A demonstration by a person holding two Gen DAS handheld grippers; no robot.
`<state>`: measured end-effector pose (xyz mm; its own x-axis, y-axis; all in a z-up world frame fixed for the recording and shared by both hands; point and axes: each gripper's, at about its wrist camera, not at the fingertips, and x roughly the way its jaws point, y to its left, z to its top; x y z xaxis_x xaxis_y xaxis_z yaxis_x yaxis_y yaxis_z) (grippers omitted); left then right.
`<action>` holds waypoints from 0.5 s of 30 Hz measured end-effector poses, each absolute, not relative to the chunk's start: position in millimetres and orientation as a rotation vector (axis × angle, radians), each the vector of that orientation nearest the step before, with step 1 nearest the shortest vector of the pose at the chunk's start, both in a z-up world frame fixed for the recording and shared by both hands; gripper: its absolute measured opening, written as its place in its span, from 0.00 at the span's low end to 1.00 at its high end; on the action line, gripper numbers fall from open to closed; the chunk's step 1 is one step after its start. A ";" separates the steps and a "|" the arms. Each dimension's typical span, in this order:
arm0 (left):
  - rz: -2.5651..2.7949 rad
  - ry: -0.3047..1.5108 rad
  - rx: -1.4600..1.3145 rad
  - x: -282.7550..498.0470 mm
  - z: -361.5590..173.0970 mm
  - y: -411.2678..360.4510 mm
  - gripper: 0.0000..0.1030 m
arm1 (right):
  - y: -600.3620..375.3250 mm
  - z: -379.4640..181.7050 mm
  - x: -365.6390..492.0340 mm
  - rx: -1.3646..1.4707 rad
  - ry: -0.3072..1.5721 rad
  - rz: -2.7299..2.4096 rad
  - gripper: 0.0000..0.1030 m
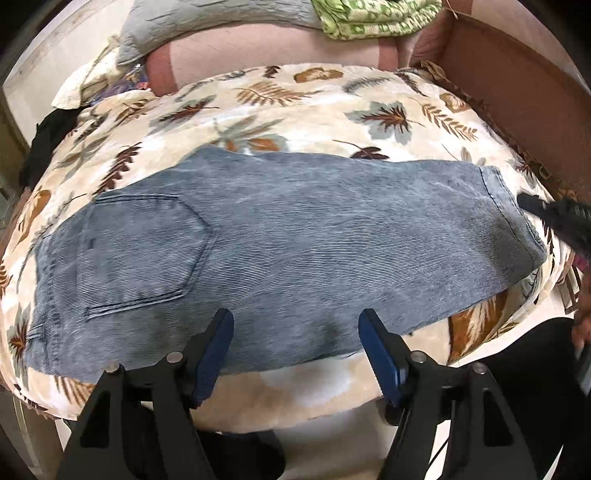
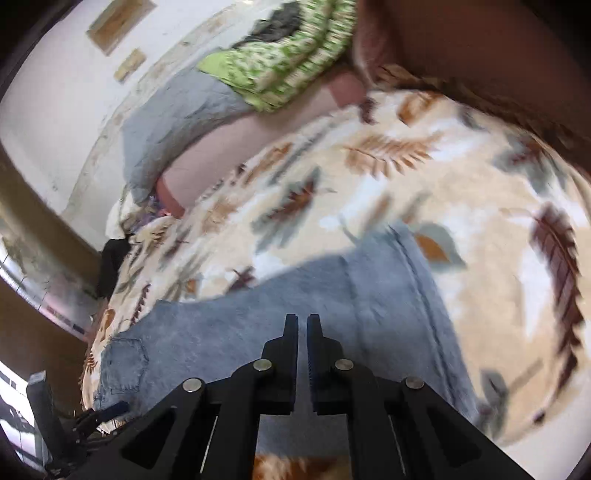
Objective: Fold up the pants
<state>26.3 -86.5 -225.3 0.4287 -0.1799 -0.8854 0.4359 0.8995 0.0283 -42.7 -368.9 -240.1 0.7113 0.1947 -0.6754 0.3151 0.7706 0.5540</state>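
Observation:
Grey-blue denim pants (image 1: 295,229) lie flat across a leaf-print blanket (image 1: 295,99), legs stacked, with the back pocket (image 1: 140,251) at the left and the hem (image 1: 509,218) at the right. My left gripper (image 1: 295,314) hovers over the near edge of the pants, open, its blue pads (image 1: 216,343) wide apart and pressing on nothing. My right gripper (image 2: 302,319) is shut and holds nothing, above the leg part of the pants (image 2: 295,295). In the left wrist view its dark tip (image 1: 554,218) shows blurred beside the hem.
A folded green patterned cloth (image 1: 369,18) and a grey quilted pillow (image 1: 207,18) lie at the back on a pink sheet (image 1: 258,51). A brown board (image 1: 517,92) runs along the right side. Dark cloth (image 1: 51,133) hangs off the left edge.

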 end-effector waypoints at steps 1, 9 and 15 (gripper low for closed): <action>-0.382 1.082 0.274 29.3 -230.4 -92.2 0.69 | -366.2 -243.4 -42.4 0.705 0.806 -0.072 0.08; -0.276 1.181 0.282 48.1 -264.7 -100.0 0.78 | -357.8 -283.2 -36.8 0.675 0.959 -0.121 0.09; -0.252 1.175 0.270 50.2 -270.2 -96.2 0.92 | -366.1 -290.0 -34.3 0.723 0.956 -0.104 0.09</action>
<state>50.2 -96.2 -270.2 0.3648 -0.0535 -0.9296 0.3328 0.9399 0.0765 -34.3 -366.1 -290.0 0.5909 0.2257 -0.7745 0.3864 0.7637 0.5173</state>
